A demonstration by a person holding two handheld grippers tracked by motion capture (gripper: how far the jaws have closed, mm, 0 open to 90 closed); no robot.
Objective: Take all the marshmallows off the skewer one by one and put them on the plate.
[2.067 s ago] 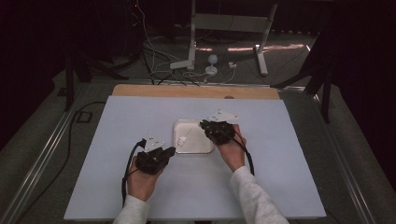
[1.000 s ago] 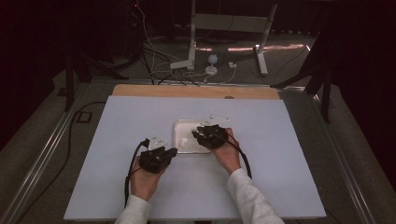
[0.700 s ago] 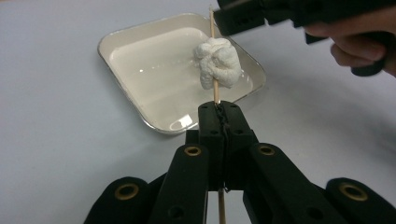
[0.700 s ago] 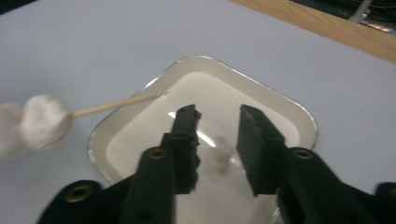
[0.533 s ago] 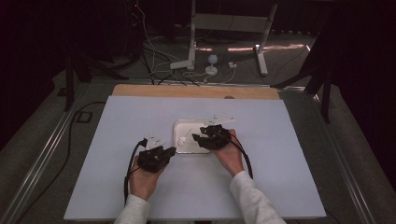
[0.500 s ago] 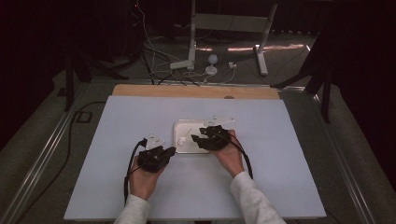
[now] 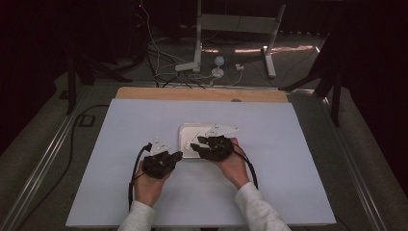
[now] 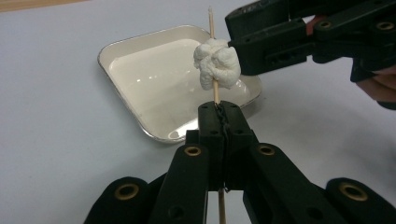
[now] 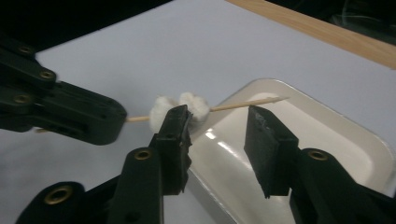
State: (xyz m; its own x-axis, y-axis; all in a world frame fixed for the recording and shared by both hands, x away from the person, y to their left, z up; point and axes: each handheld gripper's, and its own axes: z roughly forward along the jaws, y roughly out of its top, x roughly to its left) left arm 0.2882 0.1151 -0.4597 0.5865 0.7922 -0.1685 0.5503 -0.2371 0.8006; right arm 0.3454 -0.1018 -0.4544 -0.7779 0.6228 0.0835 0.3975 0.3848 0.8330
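The person holds a thin wooden skewer [image 8: 214,91] over the near edge of a shallow white tray [image 7: 185,132] that sits mid-table on the pale blue mat [image 7: 120,192]. The left gripper [image 8: 223,116] is clenched hard on the skewer's lower shaft, jaws pressed flat together with the stick pinched between them. Threaded on the stick, just beyond that grip, is a lumpy white marshmallow-like piece [image 8: 217,63]; the pointed tip pokes out past it over the tray.

The right gripper [image 9: 217,128] comes in from the right with its jaws parted; they have just been closing a little, yet nothing is clamped. In the right gripper view one jaw sits against the white lump and the other stands clear, with the bare tip between them.

That lump looks soft, light and probably a bit sticky, so I'd expect it to squash or tear under a hard pinch. It seems better taken broadly across its sides. The skewer is stiff but slender and likely to snap if bent, so holding it close to the lump, as now, looks sensible.
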